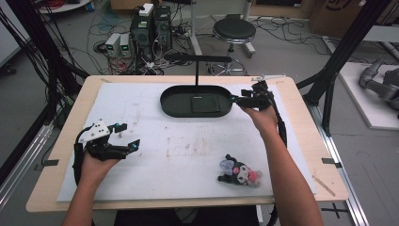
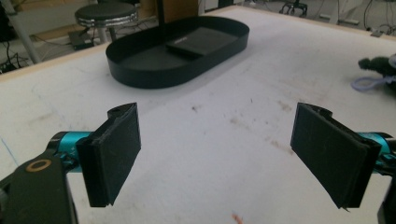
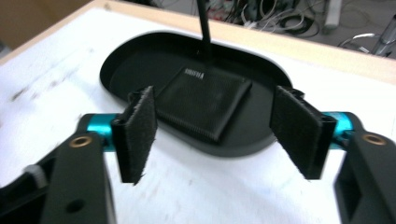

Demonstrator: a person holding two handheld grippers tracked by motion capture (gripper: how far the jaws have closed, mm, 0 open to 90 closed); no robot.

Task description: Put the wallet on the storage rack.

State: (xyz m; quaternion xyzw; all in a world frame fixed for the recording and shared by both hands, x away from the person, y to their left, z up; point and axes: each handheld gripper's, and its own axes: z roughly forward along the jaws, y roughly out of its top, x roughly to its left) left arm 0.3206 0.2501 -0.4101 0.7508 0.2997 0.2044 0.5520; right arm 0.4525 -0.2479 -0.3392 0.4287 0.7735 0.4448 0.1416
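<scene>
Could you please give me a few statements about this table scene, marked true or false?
1. The left gripper is open and holds nothing. True.
2. The plush toy lies inside the black oval tray. False: it lies on the white mat, near the front edge, apart from the tray.
3. A flat black square pad lies in the tray. True.
4. The right gripper is shut on the tray's rim. False: its jaws stand open, at the tray's right end.
5. A thin black post rises at the tray's far side. True.
</scene>
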